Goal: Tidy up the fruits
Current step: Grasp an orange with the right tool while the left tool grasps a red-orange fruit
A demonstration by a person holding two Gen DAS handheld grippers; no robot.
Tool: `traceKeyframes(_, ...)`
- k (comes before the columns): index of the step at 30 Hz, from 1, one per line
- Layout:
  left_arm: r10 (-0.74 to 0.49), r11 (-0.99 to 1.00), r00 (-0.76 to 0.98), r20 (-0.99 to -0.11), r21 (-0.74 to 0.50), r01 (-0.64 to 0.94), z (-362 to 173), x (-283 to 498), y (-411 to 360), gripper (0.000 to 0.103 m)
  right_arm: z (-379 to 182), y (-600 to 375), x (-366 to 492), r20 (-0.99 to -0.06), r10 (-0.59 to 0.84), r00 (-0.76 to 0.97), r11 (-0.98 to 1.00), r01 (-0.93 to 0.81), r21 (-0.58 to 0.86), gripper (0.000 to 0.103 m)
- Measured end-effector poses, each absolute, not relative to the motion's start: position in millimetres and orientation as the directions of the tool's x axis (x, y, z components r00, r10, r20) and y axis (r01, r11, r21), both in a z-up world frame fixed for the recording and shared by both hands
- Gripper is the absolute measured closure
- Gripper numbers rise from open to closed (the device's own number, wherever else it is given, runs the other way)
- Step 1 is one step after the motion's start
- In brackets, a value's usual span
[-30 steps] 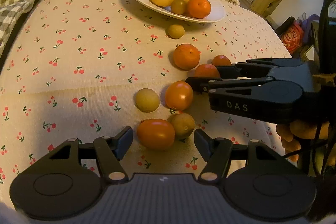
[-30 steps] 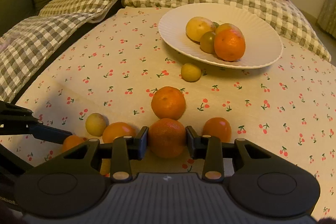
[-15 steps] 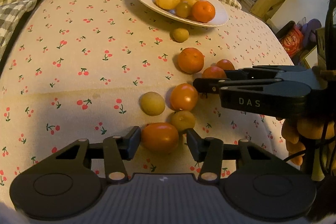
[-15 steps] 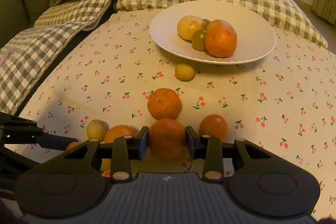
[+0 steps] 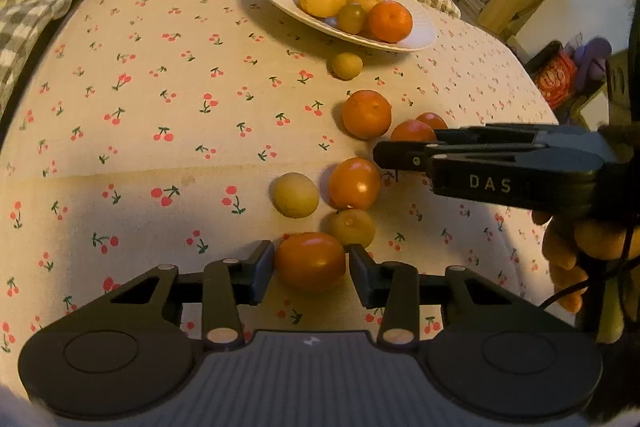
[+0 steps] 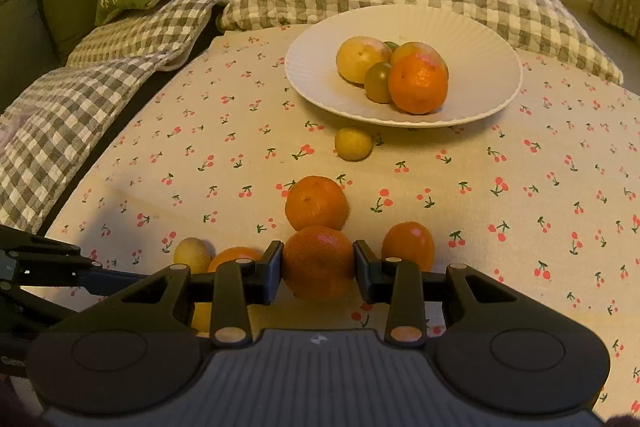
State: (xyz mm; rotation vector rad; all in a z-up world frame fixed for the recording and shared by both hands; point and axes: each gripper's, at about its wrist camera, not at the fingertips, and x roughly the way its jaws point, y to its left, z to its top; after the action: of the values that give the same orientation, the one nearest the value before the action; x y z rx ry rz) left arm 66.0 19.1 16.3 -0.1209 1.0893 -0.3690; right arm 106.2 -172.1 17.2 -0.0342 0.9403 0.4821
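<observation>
Both wrist cams low, close, facing shared plate [image 5: 420,39].

The left gripper [image 5: 310,269] now has its fingers closed in around the orange tomato [image 5: 310,261], which earlier lay ahead of wide-open jaws, while the right gripper [image 6: 318,269] grips its tangerine [image 6: 319,262] as the white plate [image 6: 492,67] appears slightly nearer in its view.

I count one white plate [image 6: 480,67] holding four fruits [image 6: 418,89]. Off the plate, on the cherry-print cloth [image 5: 160,99], I count eight loose fruits [image 5: 366,113]: five orange ones and three yellowish ones. I see two grippers, left gripper [image 5: 310,267] and right gripper [image 6: 318,267].
</observation>
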Motion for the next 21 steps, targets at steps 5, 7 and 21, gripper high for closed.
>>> traceKeyframes(5, -0.333, 0.930, 0.422, -0.843, -0.218, 0.297, 15.9, 63.0, 9.8, 0.066, 19.1, -172.9, 105.5, -0.778, 0.385, 0.497, 0.895, -0.407, 0.183, 0.069)
traceKeyframes(7, -0.335, 0.931, 0.427, -0.840, -0.223, 0.290, 15.0, 65.6, 12.1, 0.068, 19.8, -173.3, 105.2, -0.775, 0.385, 0.500, 0.896, -0.405, 0.183, 0.069)
traceKeyframes(21, -0.354, 0.934, 0.496, -0.793, -0.269, 0.236, 32.2, 64.0, 31.9, 0.072, 36.1, -184.3, 101.5, -0.735, 0.416, 0.535, 0.892, -0.397, 0.215, 0.069)
